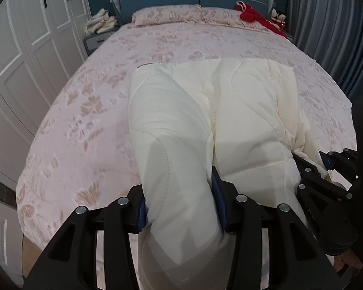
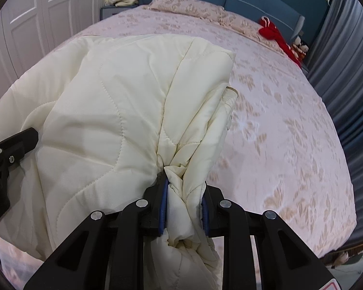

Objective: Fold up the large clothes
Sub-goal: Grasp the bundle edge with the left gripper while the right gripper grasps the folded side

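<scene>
Left wrist: left gripper [image 1: 179, 205] clamped on thick fold of cream jacket [image 1: 205, 111], lying on pink bed [image 1: 84, 111]. Right wrist: right gripper [image 2: 184, 207] pinching bunched jacket edge

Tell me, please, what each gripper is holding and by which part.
Both hold the cream quilted coat: the left gripper clamps a thick padded fold at its near edge, the right gripper a bunched-up section at its near right side.

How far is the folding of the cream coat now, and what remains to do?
Done: the cream coat lies lengthwise on the bed, narrowed. In hand: left gripper and right gripper each pinch its near end, jaws shut on bunched fabric. Left: probably carrying this end over and flattening.
</scene>
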The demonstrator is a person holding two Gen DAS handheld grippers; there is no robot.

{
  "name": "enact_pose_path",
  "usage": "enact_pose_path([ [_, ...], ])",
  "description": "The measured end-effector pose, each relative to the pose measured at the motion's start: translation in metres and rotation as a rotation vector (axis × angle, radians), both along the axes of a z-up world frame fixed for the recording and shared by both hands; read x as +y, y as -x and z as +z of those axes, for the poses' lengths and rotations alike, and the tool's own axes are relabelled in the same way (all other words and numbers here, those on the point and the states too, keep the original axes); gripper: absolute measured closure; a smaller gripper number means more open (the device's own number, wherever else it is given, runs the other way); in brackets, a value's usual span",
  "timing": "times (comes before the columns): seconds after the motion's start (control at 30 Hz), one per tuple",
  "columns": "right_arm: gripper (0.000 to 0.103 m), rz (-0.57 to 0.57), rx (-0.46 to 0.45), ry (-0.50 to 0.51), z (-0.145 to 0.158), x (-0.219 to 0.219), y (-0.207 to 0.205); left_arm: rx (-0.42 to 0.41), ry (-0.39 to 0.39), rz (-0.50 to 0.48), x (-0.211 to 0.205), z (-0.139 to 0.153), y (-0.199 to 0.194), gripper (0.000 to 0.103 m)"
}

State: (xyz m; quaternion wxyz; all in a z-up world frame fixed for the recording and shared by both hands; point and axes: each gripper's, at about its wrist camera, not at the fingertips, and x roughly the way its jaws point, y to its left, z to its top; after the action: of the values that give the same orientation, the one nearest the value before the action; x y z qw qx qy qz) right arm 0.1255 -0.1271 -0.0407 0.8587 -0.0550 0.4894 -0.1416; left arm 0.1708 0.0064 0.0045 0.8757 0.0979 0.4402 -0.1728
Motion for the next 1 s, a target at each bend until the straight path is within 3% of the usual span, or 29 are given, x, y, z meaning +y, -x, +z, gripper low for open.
enact_pose_path([
  [0.47, 0.081, -0.003, 0.041, 0.027, -0.036, -0.001, -0.082, 0.015, -0.044, 0.015, -0.008, -0.034, -0.078, 0.061],
  [1.0, 0.081, -0.015, 0.108, 0.033, -0.085, -0.005, -0.107, 0.032, -0.114, 0.004, -0.024, -0.077, -0.098, 0.06],
])
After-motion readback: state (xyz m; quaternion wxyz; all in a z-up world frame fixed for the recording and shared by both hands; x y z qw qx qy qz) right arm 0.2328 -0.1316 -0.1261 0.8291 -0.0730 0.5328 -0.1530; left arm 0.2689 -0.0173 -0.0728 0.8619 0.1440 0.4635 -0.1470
